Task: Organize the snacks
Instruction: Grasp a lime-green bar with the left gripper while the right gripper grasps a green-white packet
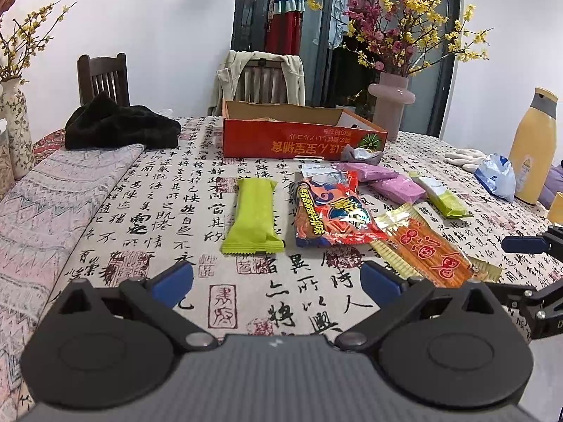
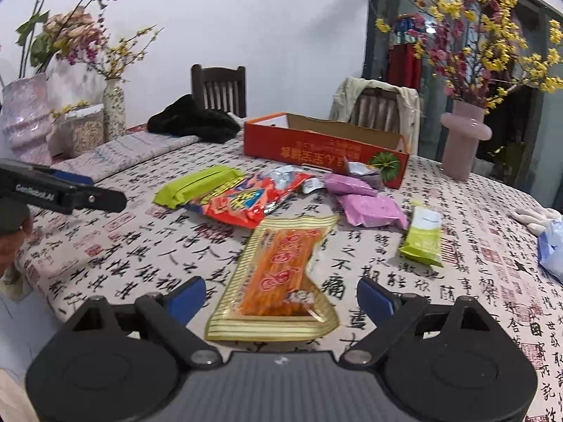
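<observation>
Left gripper: jaws spread, holding nothing.
Right gripper: jaws spread, empty, near the orange pack.
Orange pack: gold-edged, flat on the tablecloth.
Box: red, open, behind the snacks.

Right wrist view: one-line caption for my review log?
Open right gripper hovers over a gold-edged orange snack pack, other snacks scattered before the red cardboard box.
</observation>
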Motion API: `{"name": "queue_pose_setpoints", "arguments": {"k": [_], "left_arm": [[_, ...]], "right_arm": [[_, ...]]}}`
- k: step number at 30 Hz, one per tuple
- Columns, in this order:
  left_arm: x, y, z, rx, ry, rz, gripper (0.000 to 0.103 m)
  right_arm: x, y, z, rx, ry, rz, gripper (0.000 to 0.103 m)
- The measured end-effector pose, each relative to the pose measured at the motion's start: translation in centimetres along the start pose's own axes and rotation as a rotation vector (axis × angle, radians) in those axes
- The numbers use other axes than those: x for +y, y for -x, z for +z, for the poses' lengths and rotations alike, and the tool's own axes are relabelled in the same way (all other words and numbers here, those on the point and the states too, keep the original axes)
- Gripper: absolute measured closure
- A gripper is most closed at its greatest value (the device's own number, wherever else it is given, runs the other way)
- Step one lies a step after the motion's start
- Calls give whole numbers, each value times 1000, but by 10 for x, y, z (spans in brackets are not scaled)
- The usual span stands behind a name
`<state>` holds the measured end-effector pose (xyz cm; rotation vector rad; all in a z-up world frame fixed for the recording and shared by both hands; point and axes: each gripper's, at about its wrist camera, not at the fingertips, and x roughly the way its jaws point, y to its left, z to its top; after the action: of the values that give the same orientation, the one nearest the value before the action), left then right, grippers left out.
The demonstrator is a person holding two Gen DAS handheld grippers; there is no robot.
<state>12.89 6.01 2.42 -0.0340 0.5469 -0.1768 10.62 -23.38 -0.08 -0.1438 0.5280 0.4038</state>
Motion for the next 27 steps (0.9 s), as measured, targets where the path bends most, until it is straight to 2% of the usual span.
{"name": "queue_pose_setpoints", "arguments": {"k": [6, 12, 17, 24, 27], "left_arm": [[0, -10, 6, -6, -2, 4, 0], [6, -36, 29, -22, 11, 15, 1], [17, -78, 50, 10, 26, 35, 12], [32, -127, 64, 65, 59, 26, 24], [32, -144, 65, 94, 57, 11, 34]], "right_arm": [[-15, -9, 6, 6, -9, -20, 11], [-50, -19, 21, -11, -66, -73, 12], [-83, -42, 39, -11, -100, -116, 14], [-130, -91, 56, 36, -189, -184, 29], [-145, -115, 60, 66, -215, -195, 35]]}}
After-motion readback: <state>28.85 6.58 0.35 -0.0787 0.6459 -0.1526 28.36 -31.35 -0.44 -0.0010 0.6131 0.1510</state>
